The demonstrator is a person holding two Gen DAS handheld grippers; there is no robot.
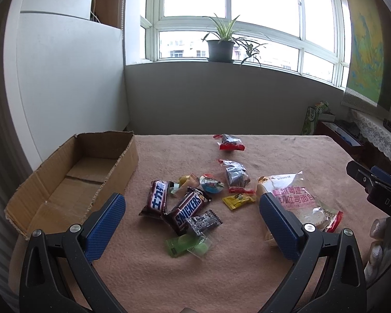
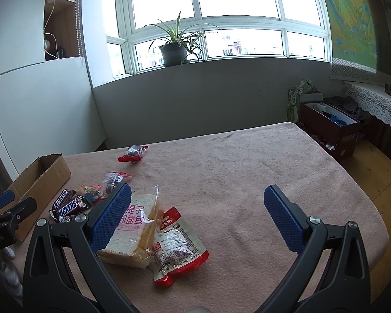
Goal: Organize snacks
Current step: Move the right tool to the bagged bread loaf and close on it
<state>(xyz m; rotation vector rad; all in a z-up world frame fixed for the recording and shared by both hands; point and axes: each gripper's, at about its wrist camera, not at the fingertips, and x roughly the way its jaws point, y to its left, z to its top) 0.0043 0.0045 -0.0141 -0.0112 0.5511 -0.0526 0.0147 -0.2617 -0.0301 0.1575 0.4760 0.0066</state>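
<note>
A table covered with a pink-beige cloth carries everything. At its far left edge sits an open cardboard box, shallow, flaps torn, nothing visible inside it.

The left gripper hangs over the near middle of the cloth with its blue-padded fingers spread wide and nothing between them. The right gripper hovers further right, its fingers equally wide apart and holding nothing; its left finger partly hides the bread bag.

That bag of sliced toast bread is the biggest snack, clear plastic with pink Chinese print and a line that seems to read "TOAST BREAD", though the lettering is too small to be sure. Touching its right side lies a red-edged snack pouch, back side up, showing a printed table.

Left of these is a loose cluster: a Snickers bar with the name in white, overlapping a second brown bar printed with Chinese characters. Beside them lie a clear packet of dark pieces with a red seal, another like it alone near the far edge, a black-and-white patterned sachet, a green candy packet, a yellow candy and a small round colourful pack.
</note>
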